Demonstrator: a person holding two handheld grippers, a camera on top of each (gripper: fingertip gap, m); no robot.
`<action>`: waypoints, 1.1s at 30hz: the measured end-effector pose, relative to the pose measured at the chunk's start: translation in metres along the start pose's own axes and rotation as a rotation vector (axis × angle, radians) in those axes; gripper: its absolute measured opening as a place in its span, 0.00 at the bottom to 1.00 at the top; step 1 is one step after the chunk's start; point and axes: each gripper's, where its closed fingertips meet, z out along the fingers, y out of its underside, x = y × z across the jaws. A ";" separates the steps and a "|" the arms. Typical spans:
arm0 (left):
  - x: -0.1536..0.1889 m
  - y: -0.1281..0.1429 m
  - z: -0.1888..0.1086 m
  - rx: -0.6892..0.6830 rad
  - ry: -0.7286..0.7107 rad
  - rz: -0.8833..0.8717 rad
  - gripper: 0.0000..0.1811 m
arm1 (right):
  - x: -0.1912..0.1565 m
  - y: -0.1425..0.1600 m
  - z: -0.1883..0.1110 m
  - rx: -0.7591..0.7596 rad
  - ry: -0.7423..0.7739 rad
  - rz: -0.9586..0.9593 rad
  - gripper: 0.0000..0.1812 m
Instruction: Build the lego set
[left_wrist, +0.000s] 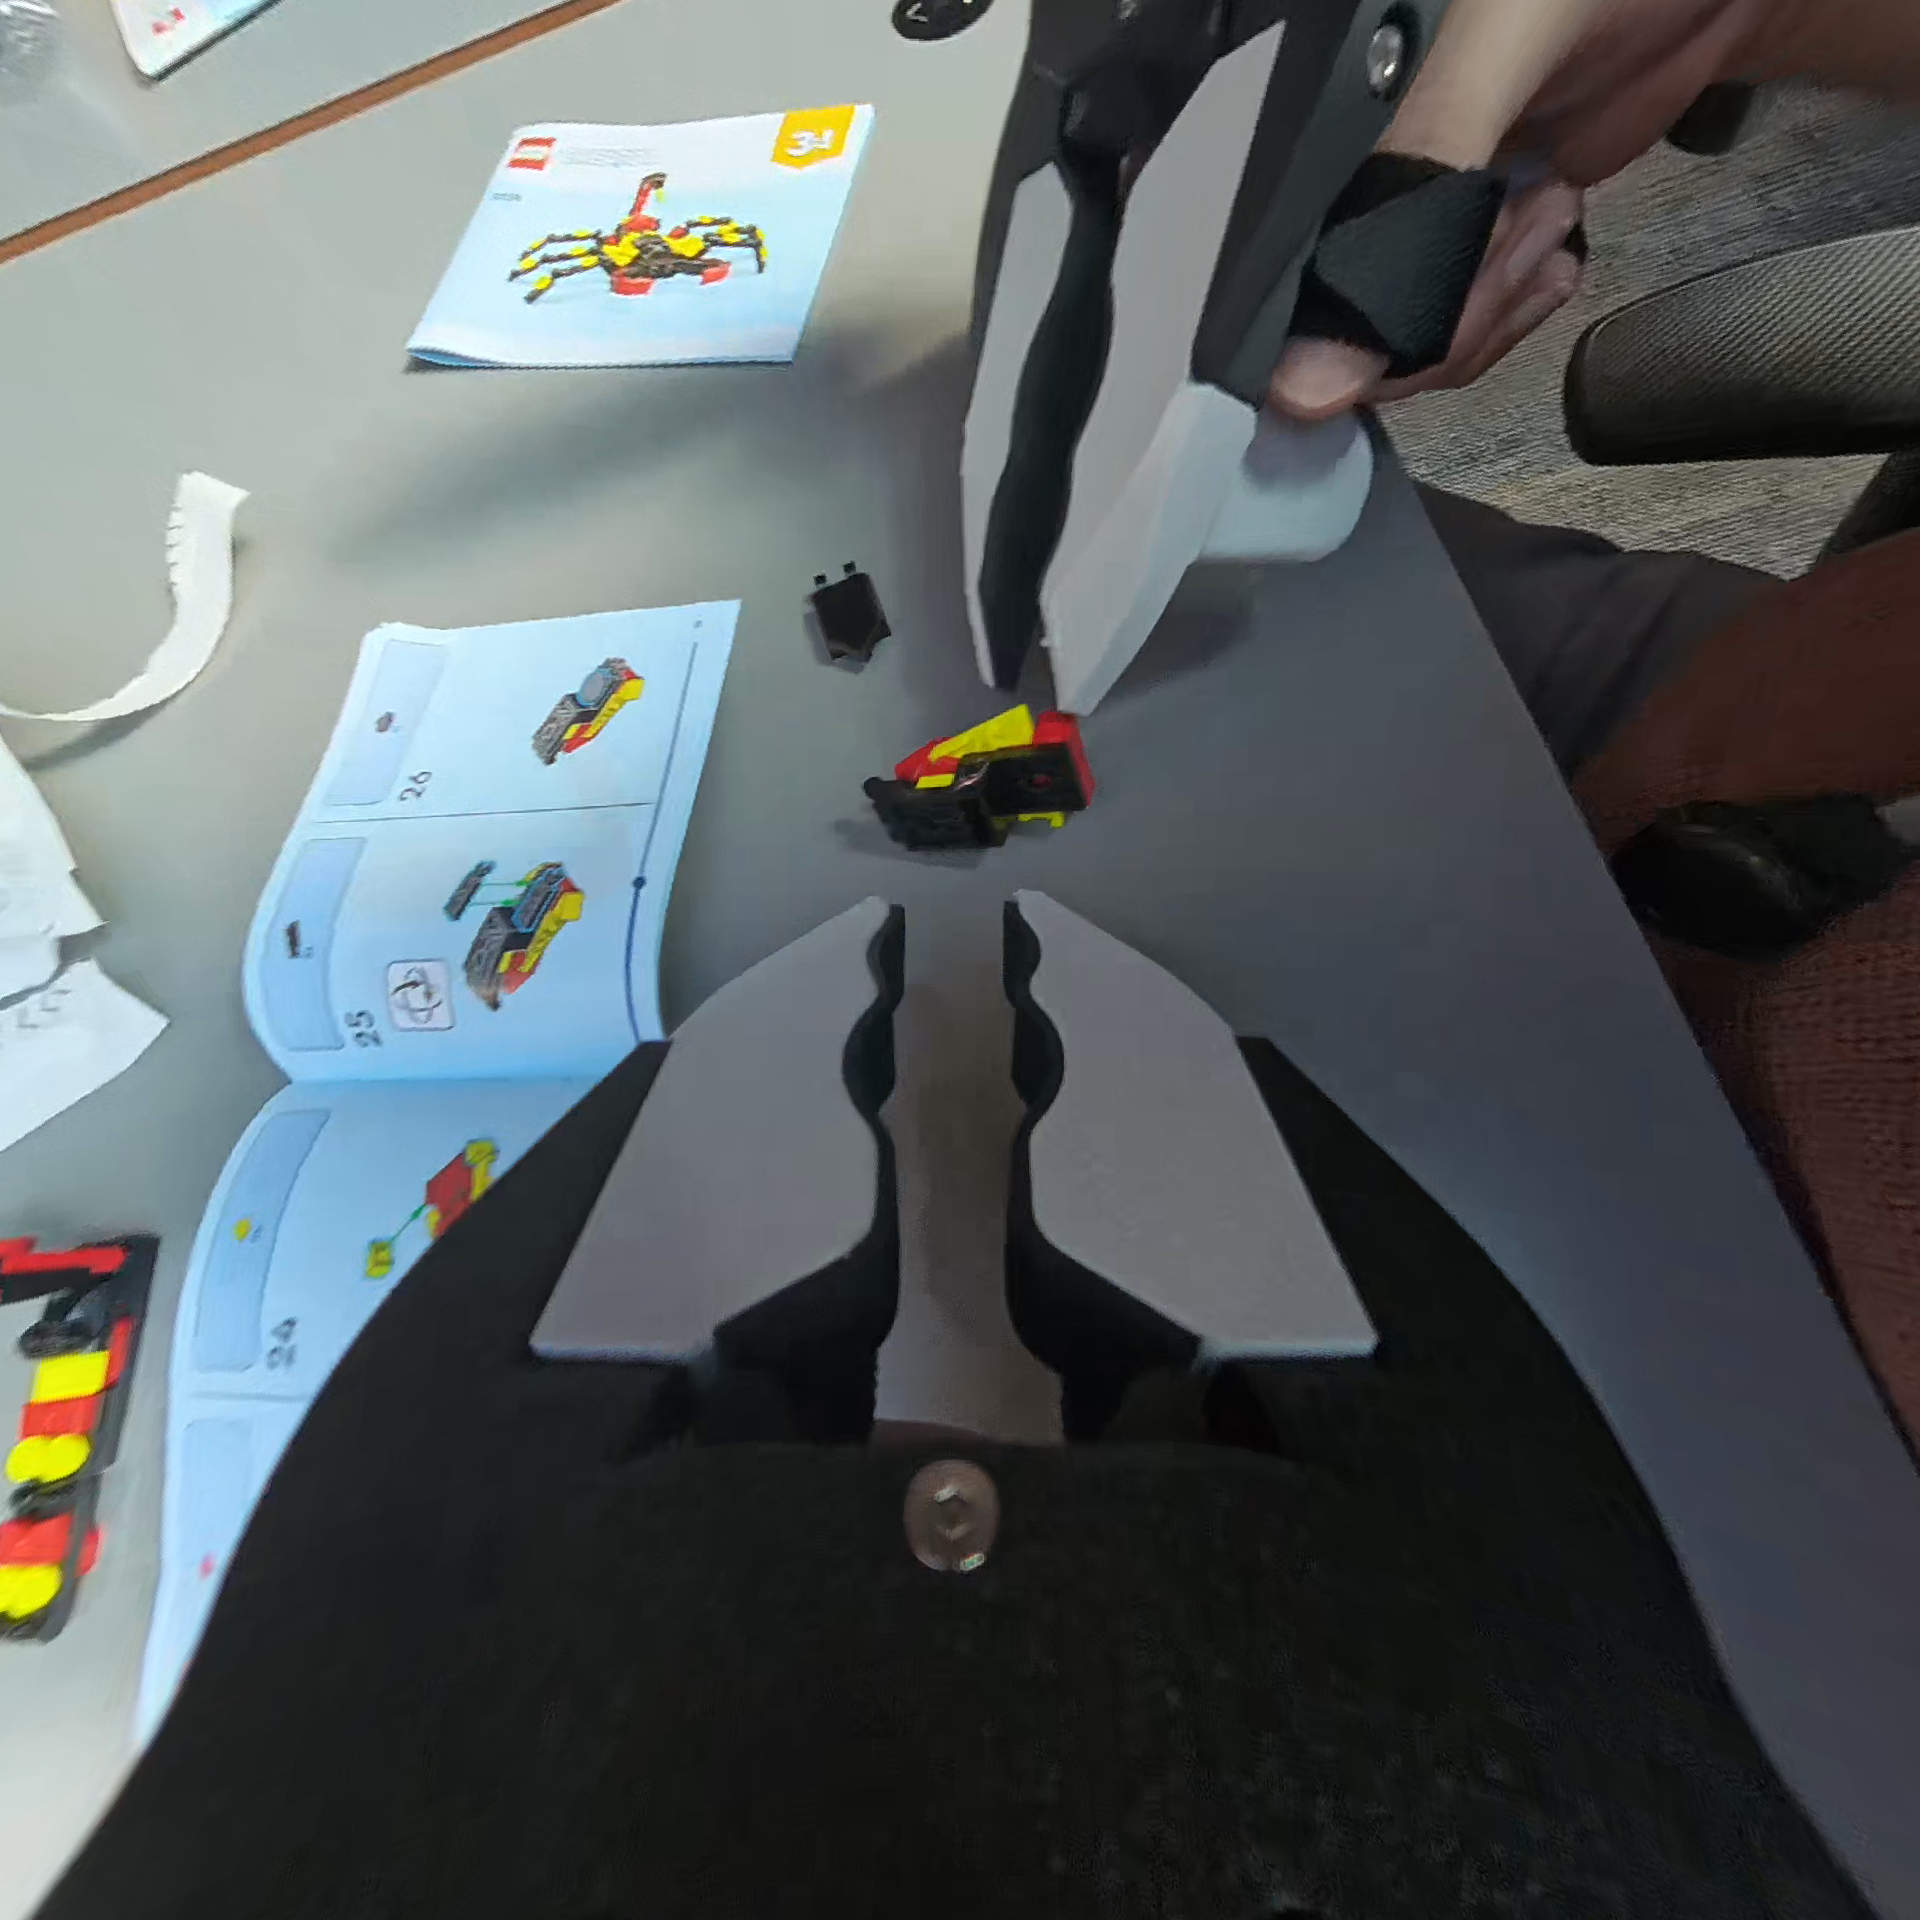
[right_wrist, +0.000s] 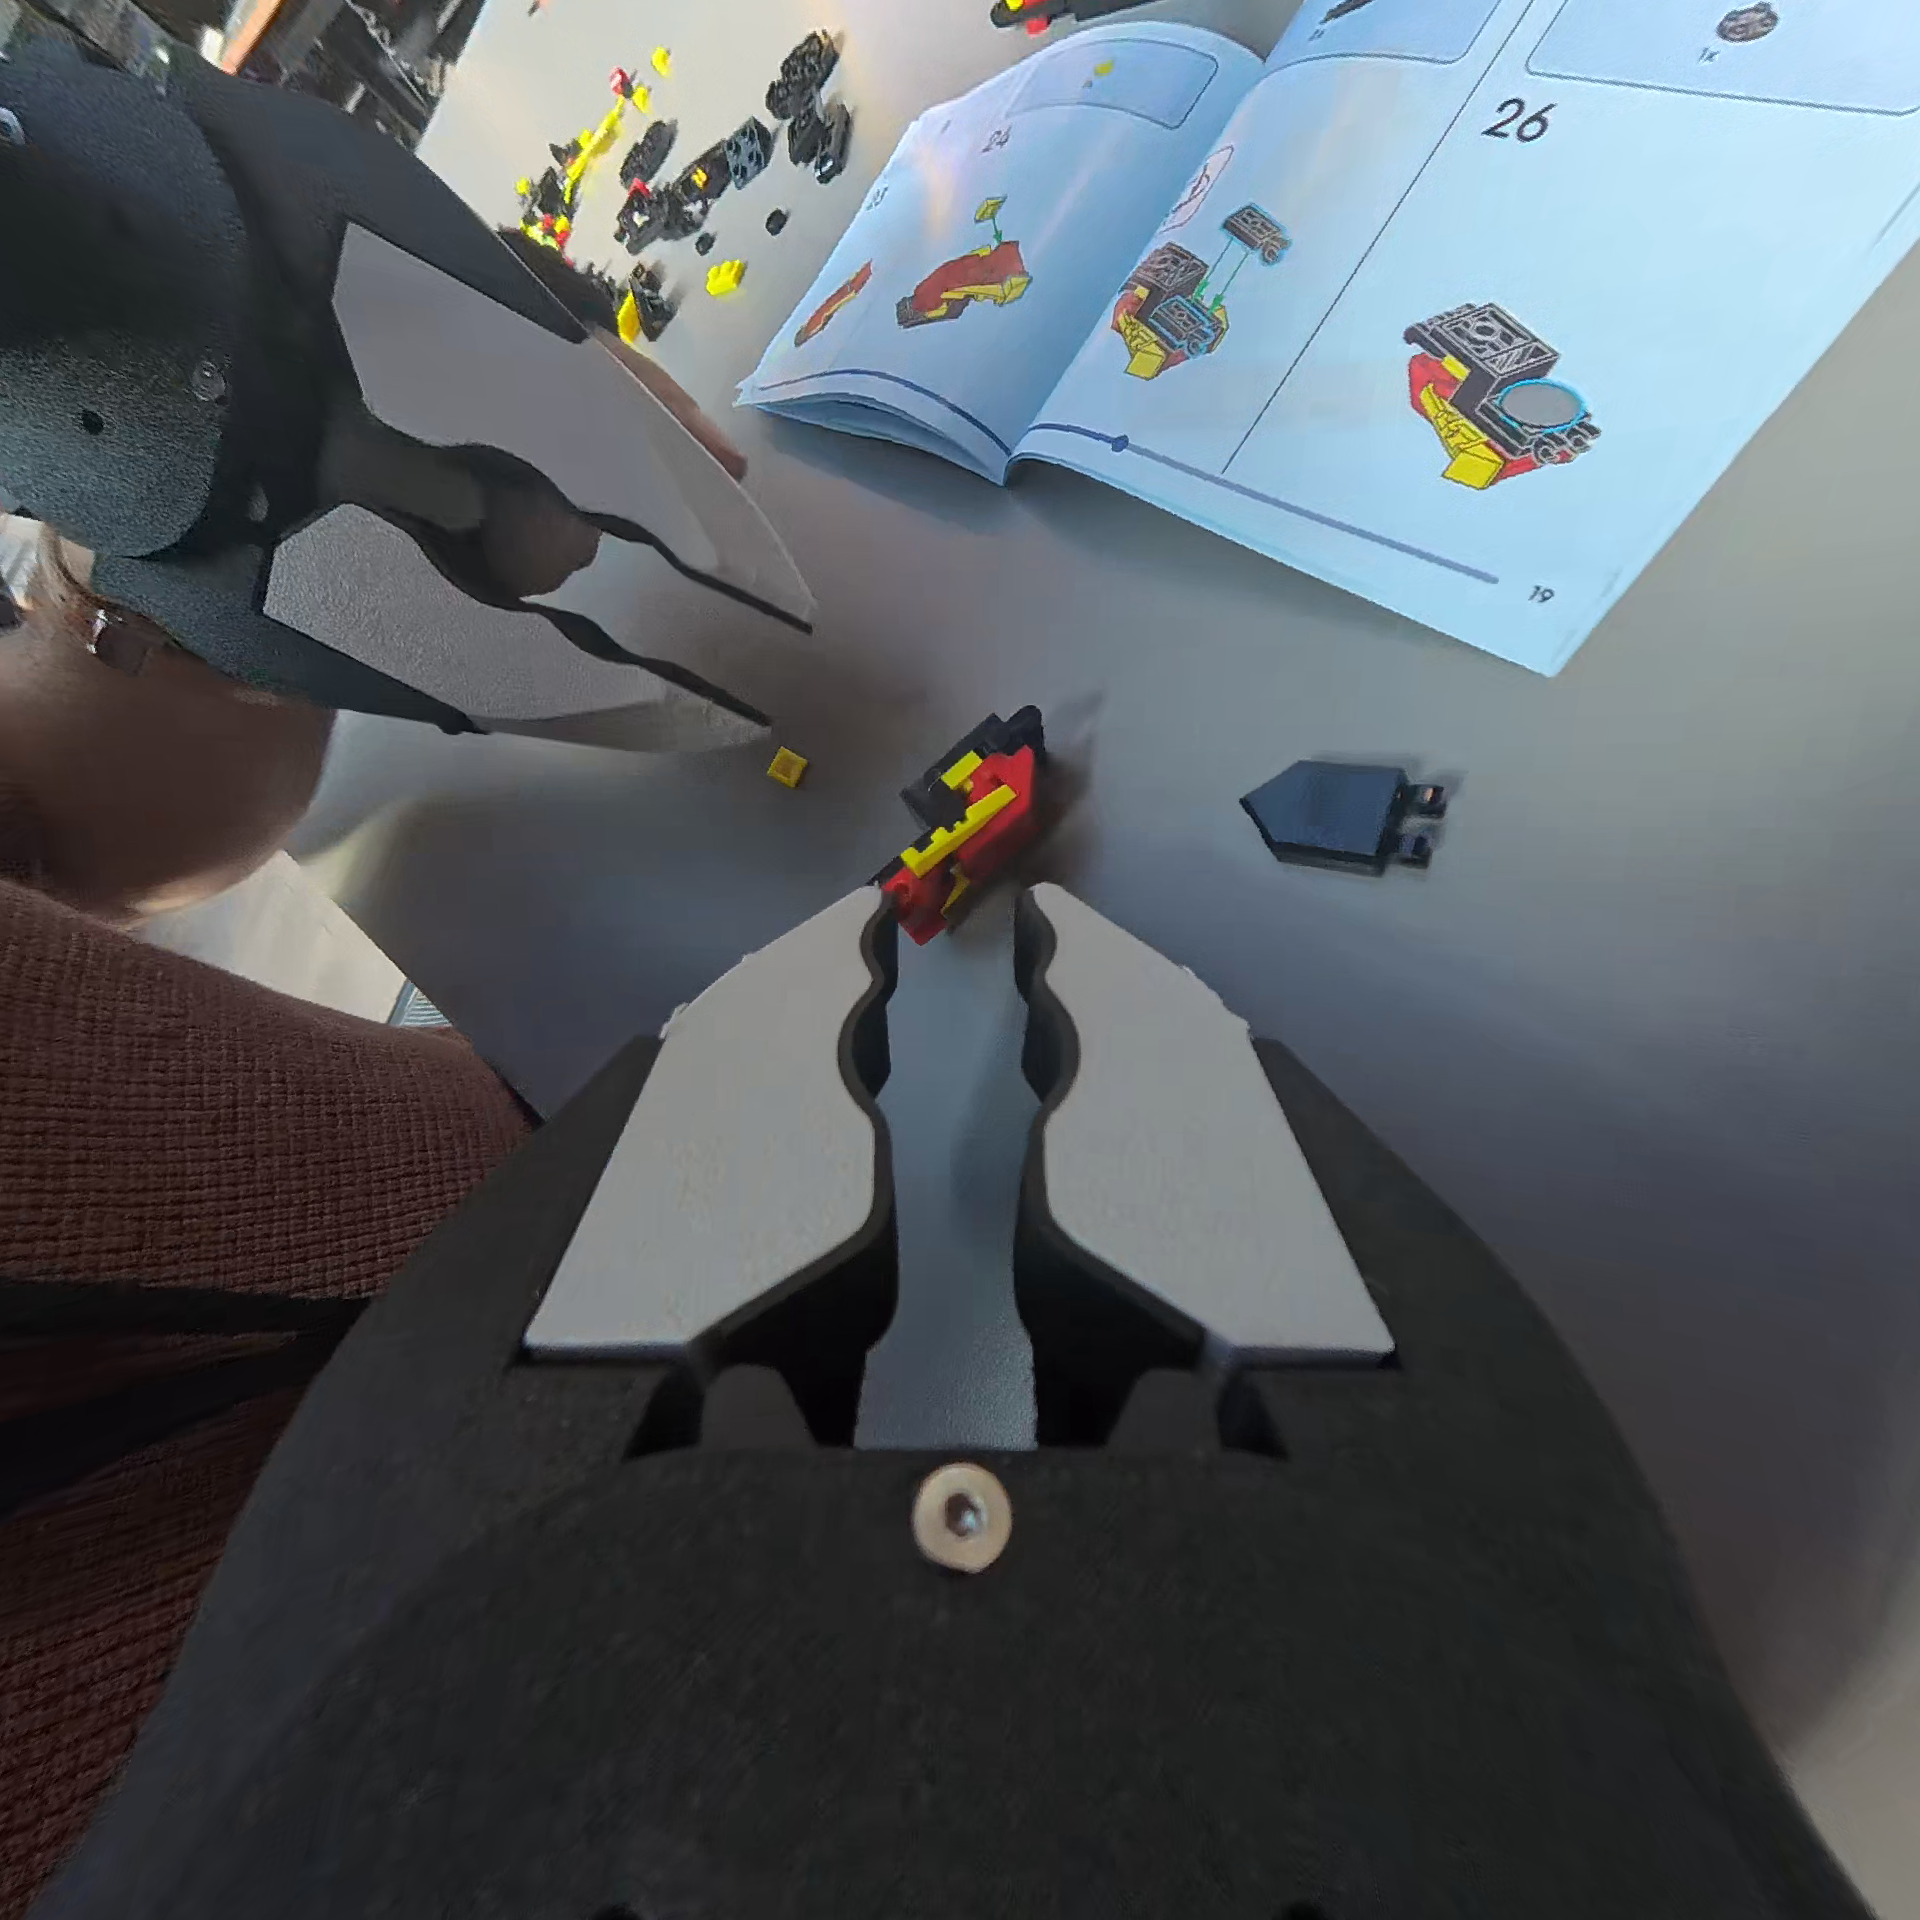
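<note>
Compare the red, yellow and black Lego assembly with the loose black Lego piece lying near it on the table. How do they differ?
The assembly is several bricks joined in red, yellow and black; the loose piece is one plain black part. The assembly is chunky; the loose piece is flat and pointed, with two clips at one end. The assembly lies at the right gripper's tips; the loose piece lies clear of them. Both rest on the grey table.

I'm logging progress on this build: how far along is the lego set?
Partly done. A red, yellow and black sub-assembly lies on the grey table, with another built section at the left edge. Neither hand-held gripper holds anything: both the left and the right are open. Left to fit: the black hinged piece, the small yellow piece and the loose bricks.
</note>
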 end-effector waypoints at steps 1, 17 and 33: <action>0.009 -0.001 0.007 -0.006 0.066 -0.018 0.09 | -0.002 -0.002 0.002 -0.012 -0.010 -0.007 0.11; 0.006 0.039 -0.040 -0.052 -0.028 -0.050 0.08 | 0.008 -0.016 -0.010 -0.038 0.027 -0.113 0.06; 0.020 0.041 -0.003 -0.100 0.050 -0.109 0.04 | -0.010 -0.014 -0.008 0.071 0.030 -0.275 0.07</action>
